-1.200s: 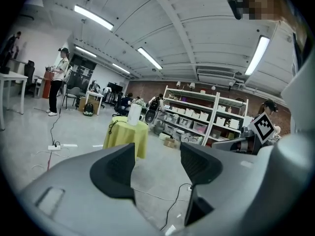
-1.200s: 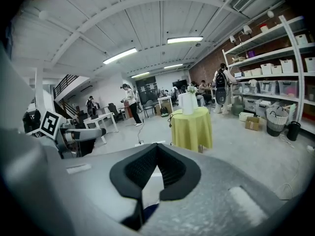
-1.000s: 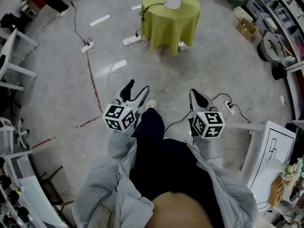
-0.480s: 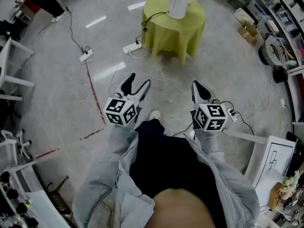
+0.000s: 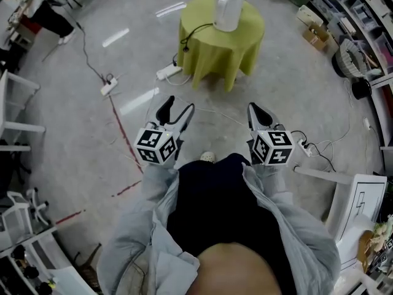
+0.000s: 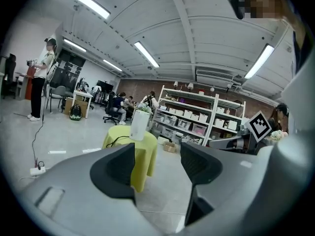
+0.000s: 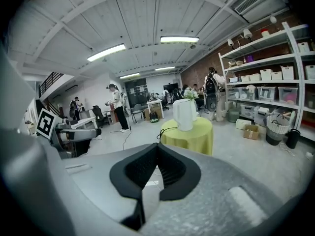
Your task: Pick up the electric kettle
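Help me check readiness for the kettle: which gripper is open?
The left gripper: its jaws stand clearly apart with a gap between them. The right gripper has its jaws meeting at the tips.

No word, number or brand can be read anywhere. The only printed marks are the black-and-white square patterns on the left tool (image 5: 175,110) and the right tool (image 5: 256,110) — blocks, not letters. The white cabinet (image 5: 361,200) on the floor bears a thin black line drawing without any lettering. The shelf boxes (image 7: 268,74) are too small to show labels.
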A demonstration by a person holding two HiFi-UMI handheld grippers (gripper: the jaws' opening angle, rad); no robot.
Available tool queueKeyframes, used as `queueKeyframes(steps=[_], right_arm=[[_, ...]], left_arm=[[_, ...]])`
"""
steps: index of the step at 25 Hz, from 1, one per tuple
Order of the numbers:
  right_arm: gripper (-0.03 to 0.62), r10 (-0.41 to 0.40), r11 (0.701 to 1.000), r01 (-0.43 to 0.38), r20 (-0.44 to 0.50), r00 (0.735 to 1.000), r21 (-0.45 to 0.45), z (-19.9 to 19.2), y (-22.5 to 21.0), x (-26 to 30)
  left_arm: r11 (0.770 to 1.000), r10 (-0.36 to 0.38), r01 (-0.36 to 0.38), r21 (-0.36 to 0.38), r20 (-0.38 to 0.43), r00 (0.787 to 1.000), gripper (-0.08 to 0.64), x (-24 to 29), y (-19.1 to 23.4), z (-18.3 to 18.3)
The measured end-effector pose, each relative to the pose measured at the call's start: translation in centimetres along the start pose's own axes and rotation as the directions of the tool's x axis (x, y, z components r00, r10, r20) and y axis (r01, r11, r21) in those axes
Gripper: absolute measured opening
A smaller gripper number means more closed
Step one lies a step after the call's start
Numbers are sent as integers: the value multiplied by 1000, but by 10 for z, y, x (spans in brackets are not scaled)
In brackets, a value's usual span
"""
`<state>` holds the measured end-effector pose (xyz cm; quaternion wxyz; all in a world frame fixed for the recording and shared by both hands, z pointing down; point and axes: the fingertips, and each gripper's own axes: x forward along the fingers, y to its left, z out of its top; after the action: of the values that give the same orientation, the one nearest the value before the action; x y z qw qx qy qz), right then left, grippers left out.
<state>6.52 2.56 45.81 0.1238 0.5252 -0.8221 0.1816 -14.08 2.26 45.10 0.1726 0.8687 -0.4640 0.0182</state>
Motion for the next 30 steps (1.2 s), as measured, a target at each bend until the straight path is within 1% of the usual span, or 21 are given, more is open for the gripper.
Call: queueKeyframes(steps=[4,8,12,17,21,24,30], right_arm=[[2,-4,1000,4,-29,1000,-8,-4,-2,3],[2,6,1000,-7,-65,998,-24,-11,1,14],[2,20,999,-23,-90,996,-37,-9,4,33],[2,43,997,-50,-106,993,-64,2,4,53],[2,30,999,-33,-100,995,-32,14,-16,81],[2,35,998,-39,-91,995,-45,28,-31,106],[2,21,999,-26,-101,995,-43,58,-76,157]], left_arm=[[1000,-1,1,-26,-20,1000,290,0,1,-11],[998,17,-19,-53,-36,999,290,-3,9,-22],[996,38,-40,-76,-34,999,290,0,27,-22],[994,58,-59,-88,-22,998,290,16,48,-10],[995,54,-55,-86,-9,998,290,44,62,1],[997,47,-48,-65,-15,999,290,74,75,10],[1000,7,-8,-29,-9,1000,290,146,89,49]])
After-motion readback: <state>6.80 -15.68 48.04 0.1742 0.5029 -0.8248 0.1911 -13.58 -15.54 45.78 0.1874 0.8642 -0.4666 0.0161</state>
